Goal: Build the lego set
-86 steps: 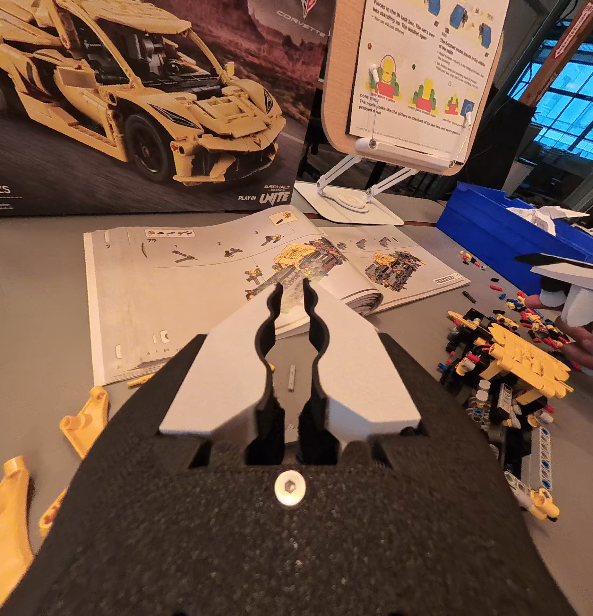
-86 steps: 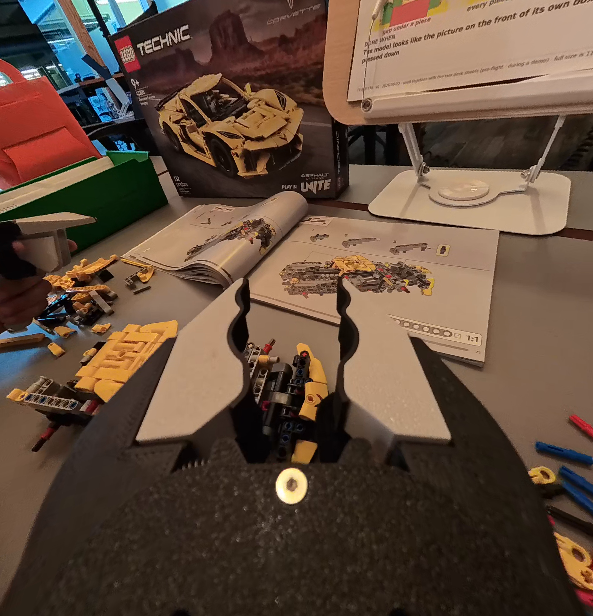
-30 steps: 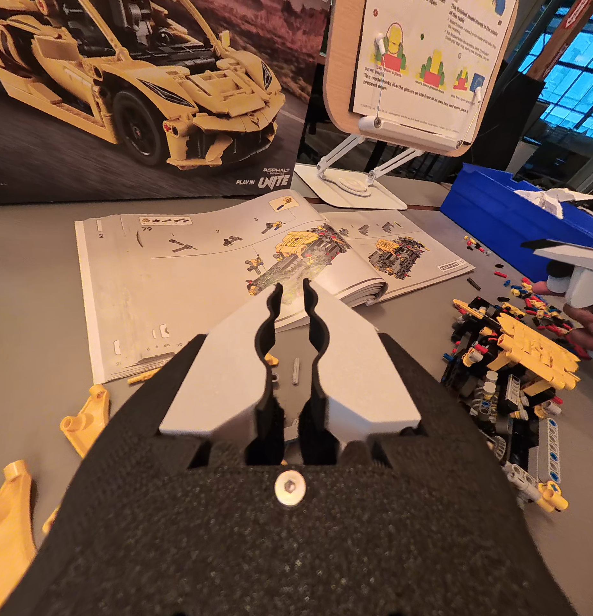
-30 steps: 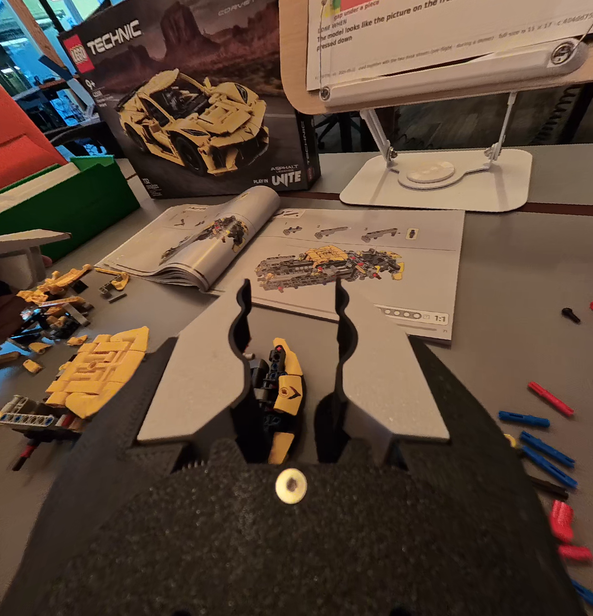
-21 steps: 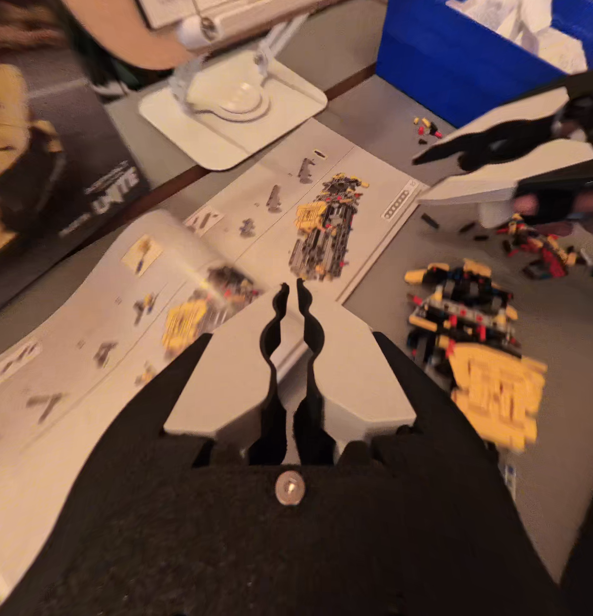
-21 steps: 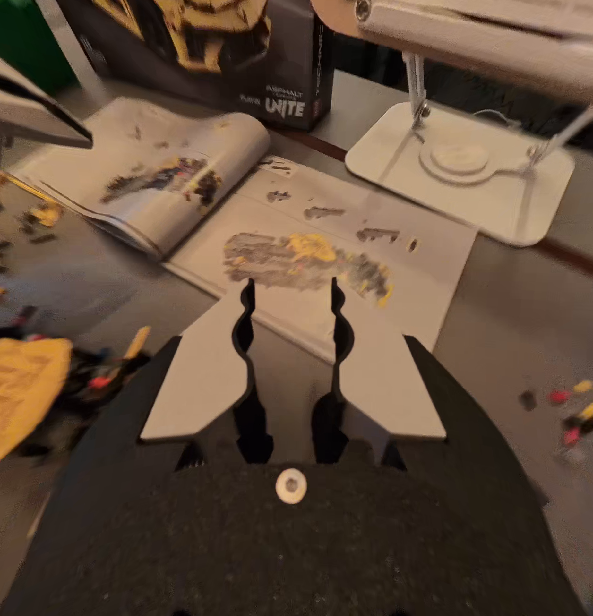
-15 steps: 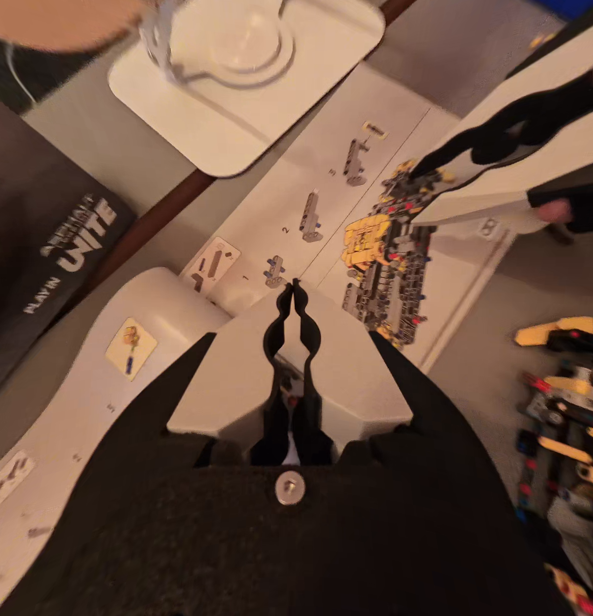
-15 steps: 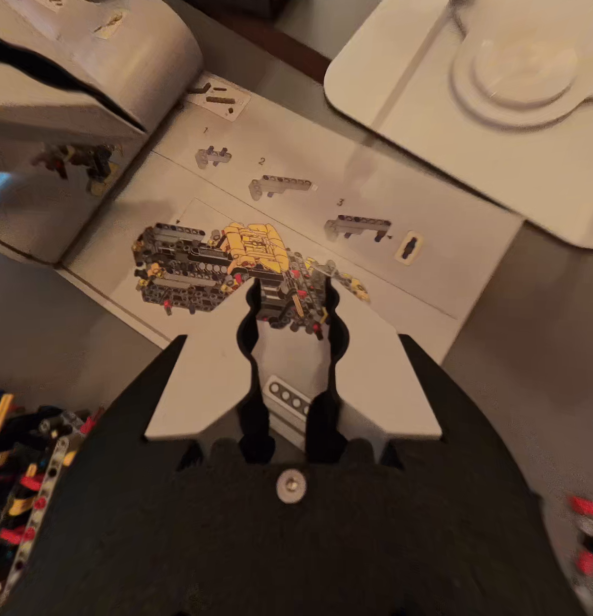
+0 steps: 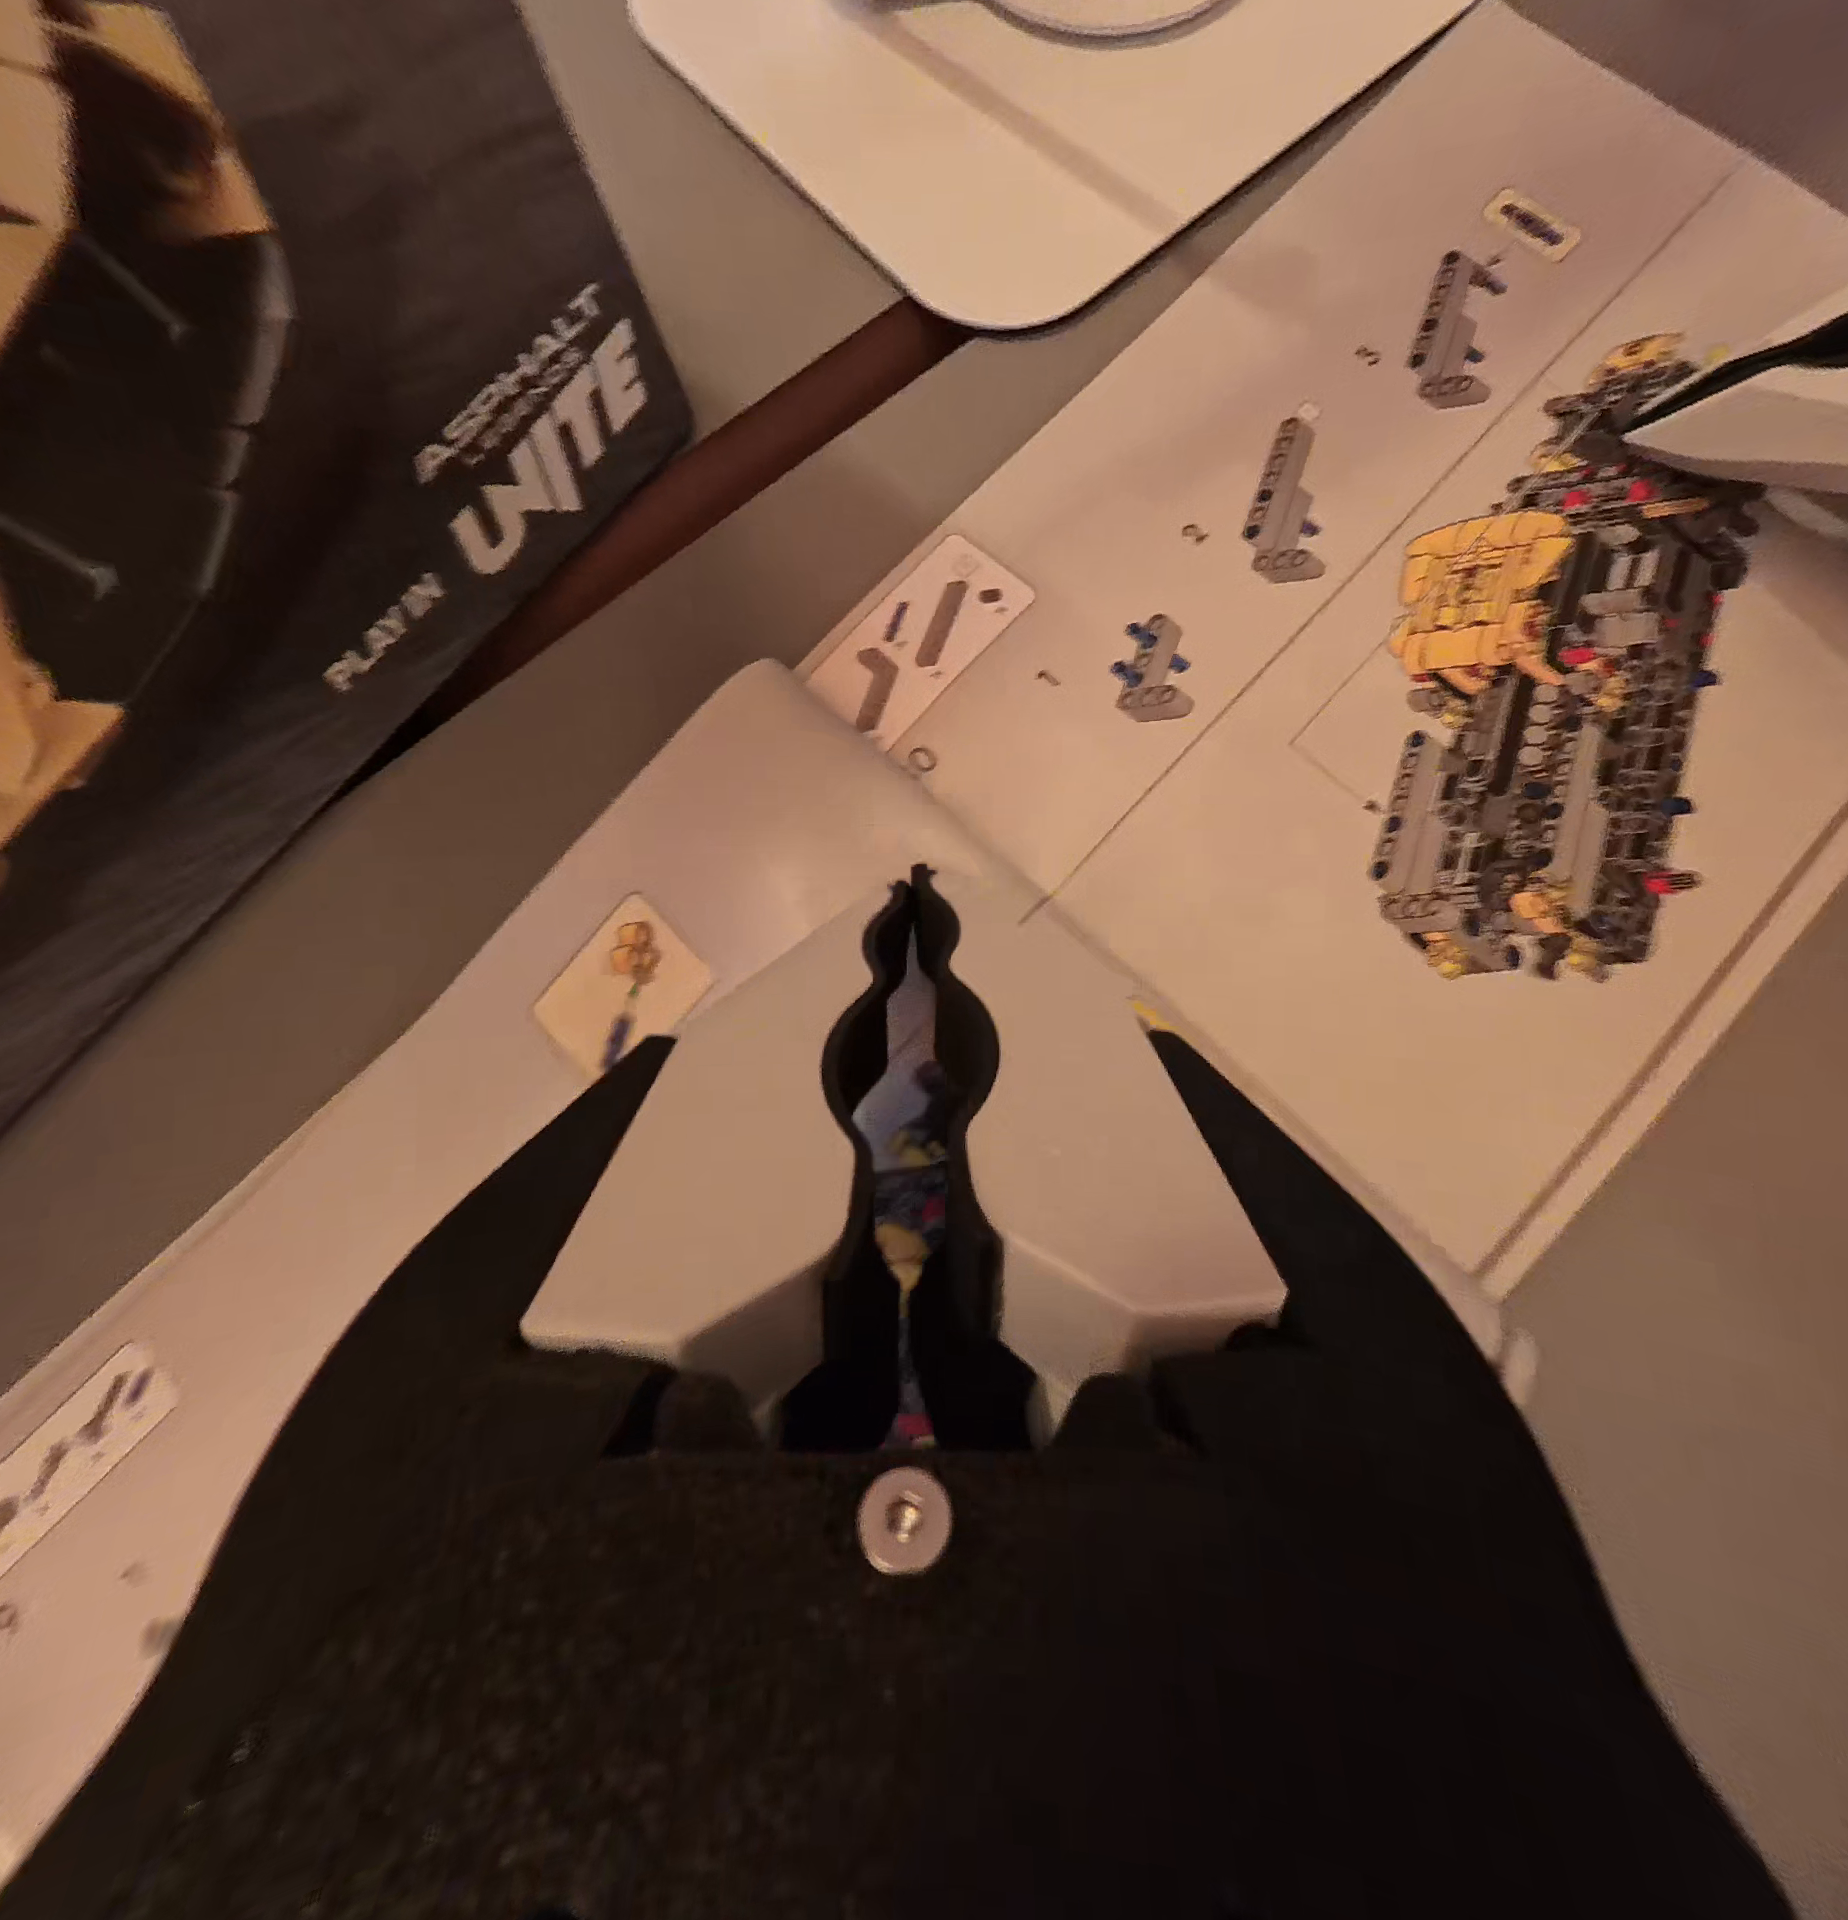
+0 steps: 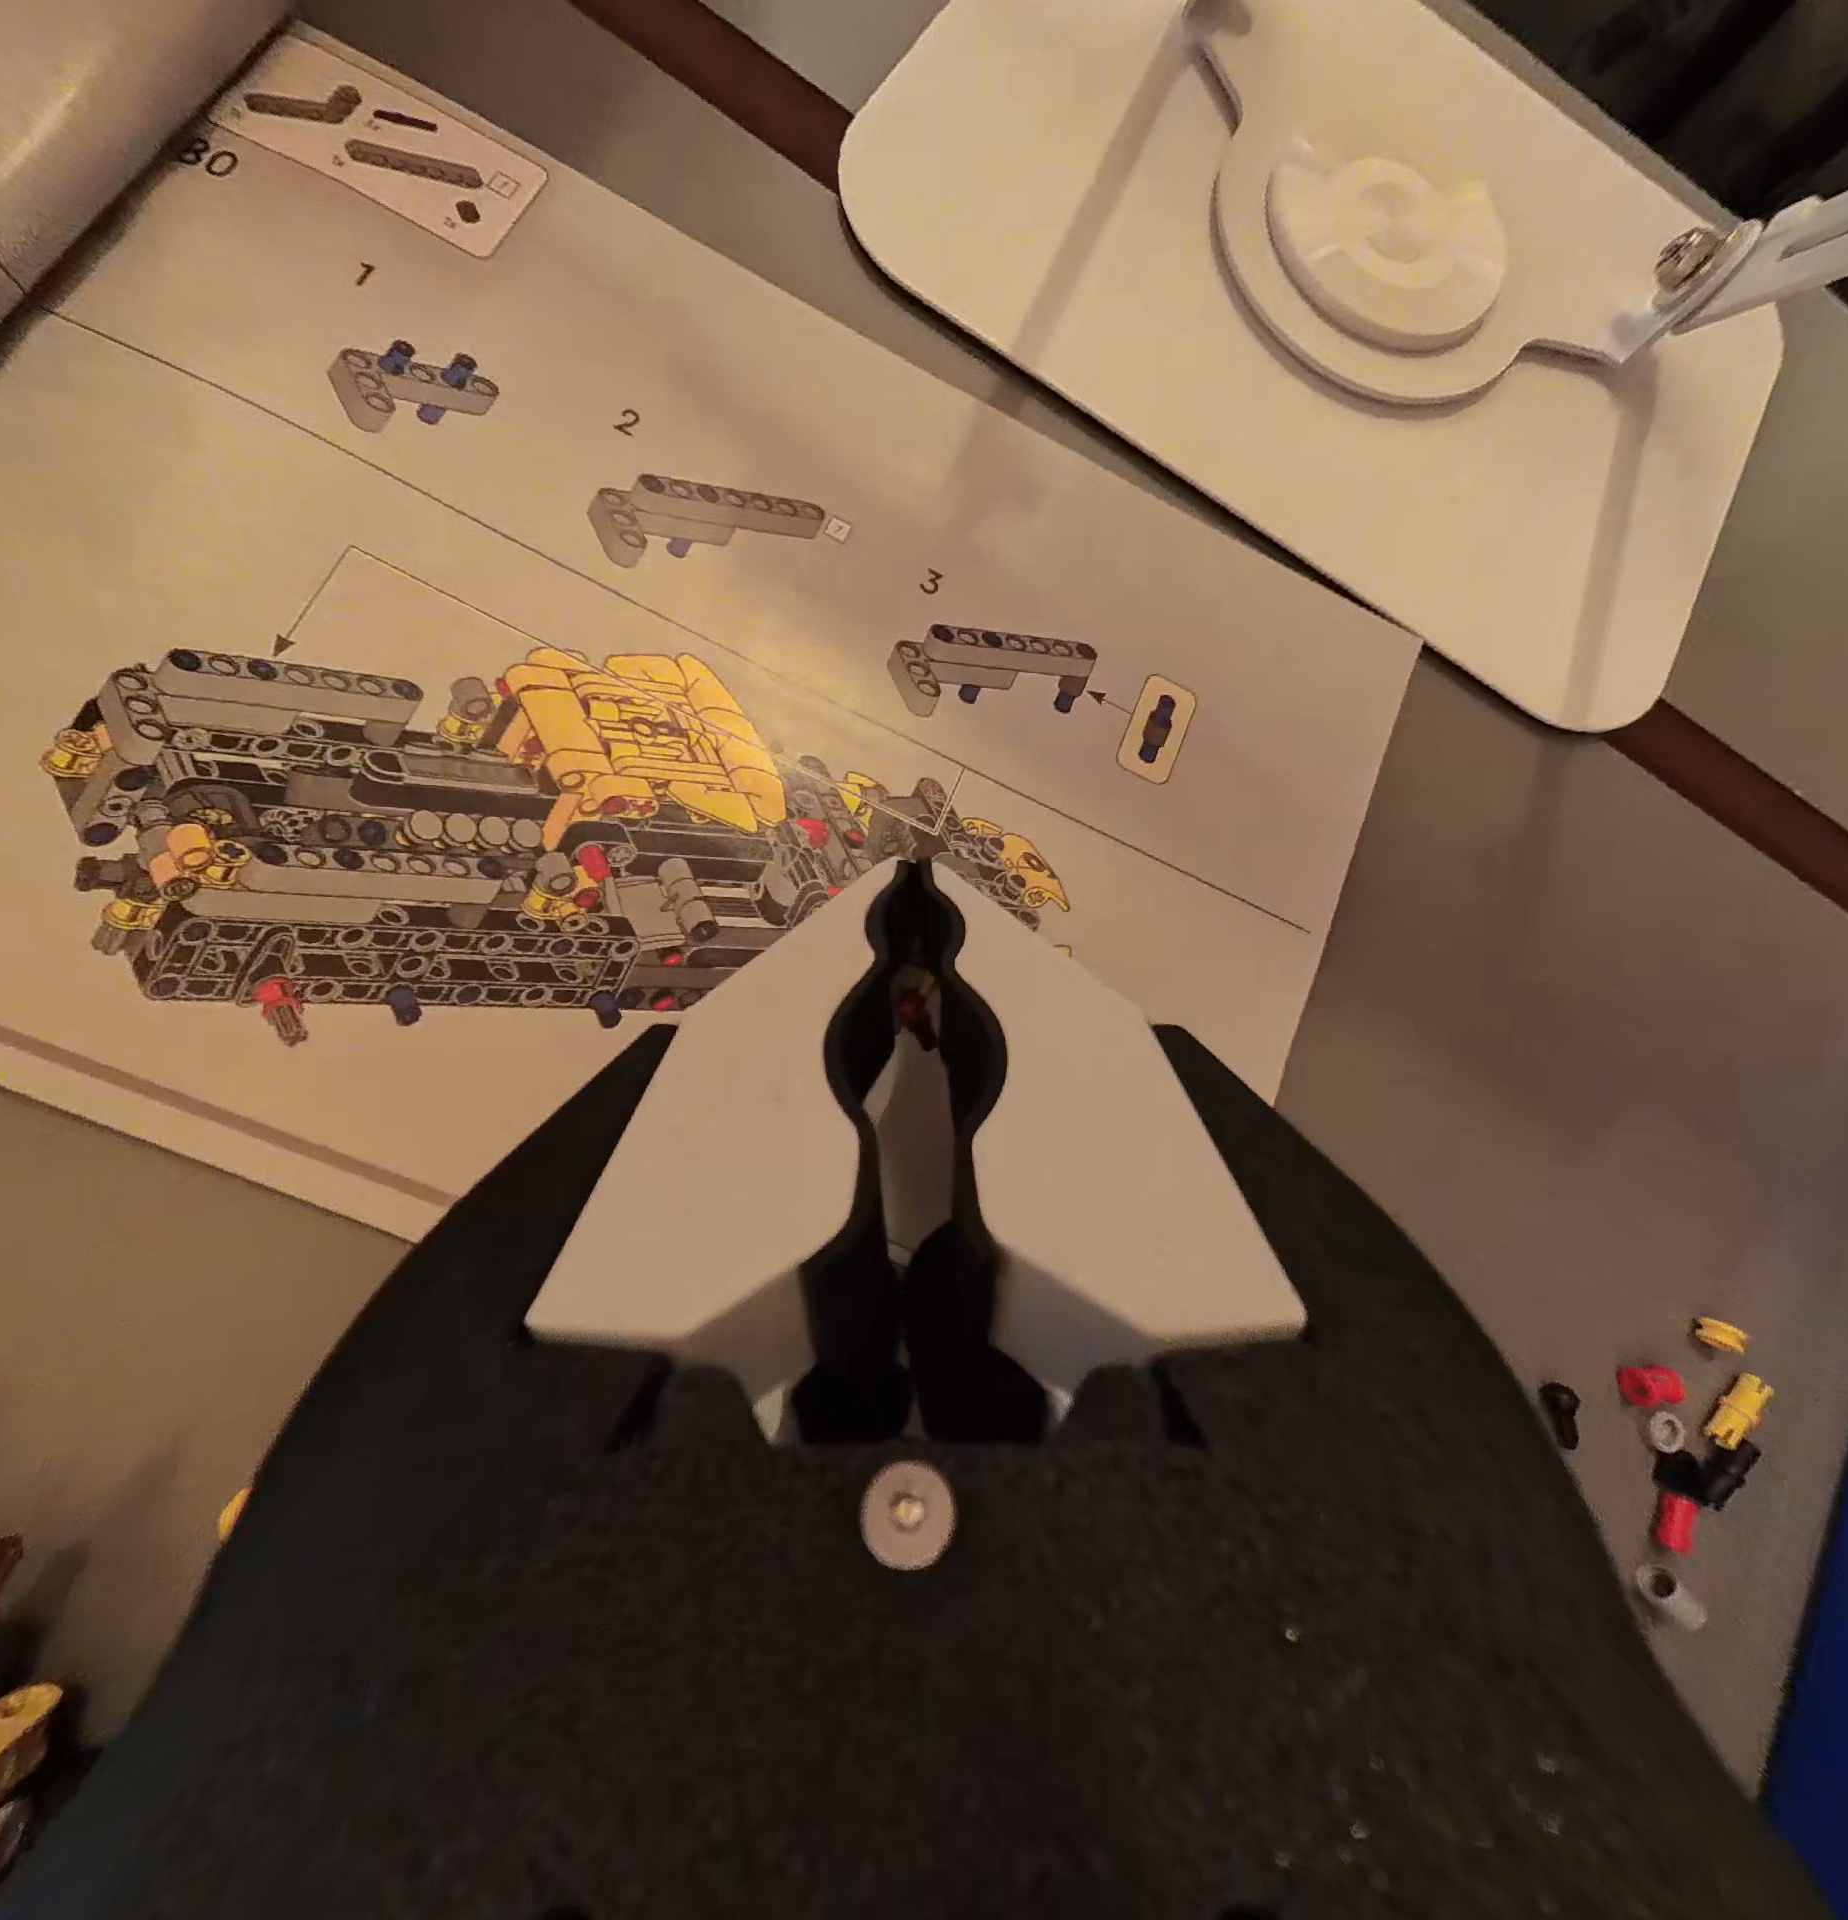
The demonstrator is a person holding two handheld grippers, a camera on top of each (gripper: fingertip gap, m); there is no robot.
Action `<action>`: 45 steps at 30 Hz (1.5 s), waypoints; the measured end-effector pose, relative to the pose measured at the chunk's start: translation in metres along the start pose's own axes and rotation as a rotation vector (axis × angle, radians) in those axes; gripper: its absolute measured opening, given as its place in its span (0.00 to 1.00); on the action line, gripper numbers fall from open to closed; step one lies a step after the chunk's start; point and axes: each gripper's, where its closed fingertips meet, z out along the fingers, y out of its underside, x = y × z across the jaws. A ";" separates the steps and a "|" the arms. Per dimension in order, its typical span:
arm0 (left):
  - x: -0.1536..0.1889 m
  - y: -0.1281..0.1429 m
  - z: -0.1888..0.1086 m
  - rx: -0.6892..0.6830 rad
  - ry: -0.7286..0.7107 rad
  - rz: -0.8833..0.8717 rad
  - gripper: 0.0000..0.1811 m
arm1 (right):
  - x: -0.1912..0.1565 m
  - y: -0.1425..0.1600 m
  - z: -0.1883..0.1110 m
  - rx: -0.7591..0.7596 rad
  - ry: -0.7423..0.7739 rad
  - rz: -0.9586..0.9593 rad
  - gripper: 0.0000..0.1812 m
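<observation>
Left of the closed left gripper (image 9: 917, 894) stands the dark set box (image 9: 307, 416), and under its touching jaws lies the open instruction booklet (image 9: 1190, 831). The right gripper (image 10: 912, 871) is pressed closed too, holding nothing, over the page's printed car drawing; right of its jaws lie loose small lego pins (image 10: 1689, 1444) on the grey table (image 10: 1585, 1039), and behind stands a white stand base (image 10: 1315, 343).

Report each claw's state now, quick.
Left claw: shut, tips together over the raised fold of the open paper instruction booklet; no grasp visible.
Right claw: shut, empty, over the booklet's right page.
</observation>
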 end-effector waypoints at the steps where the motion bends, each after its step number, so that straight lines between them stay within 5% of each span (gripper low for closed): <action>1: -0.008 0.003 -0.001 -0.007 -0.037 0.004 0.00 | 0.000 0.000 0.000 0.008 0.000 0.009 0.00; 38: -0.033 0.008 0.011 0.027 -0.072 -0.018 0.01 | -0.003 0.004 -0.004 0.013 -0.054 0.056 0.00; 41: -0.029 -0.006 -0.023 0.082 -0.026 0.001 0.11 | 0.000 -0.001 -0.010 -0.003 -0.052 0.022 0.00; 45: -0.007 0.009 -0.129 0.163 0.131 0.057 0.17 | -0.003 -0.050 -0.078 0.245 -0.148 0.033 0.05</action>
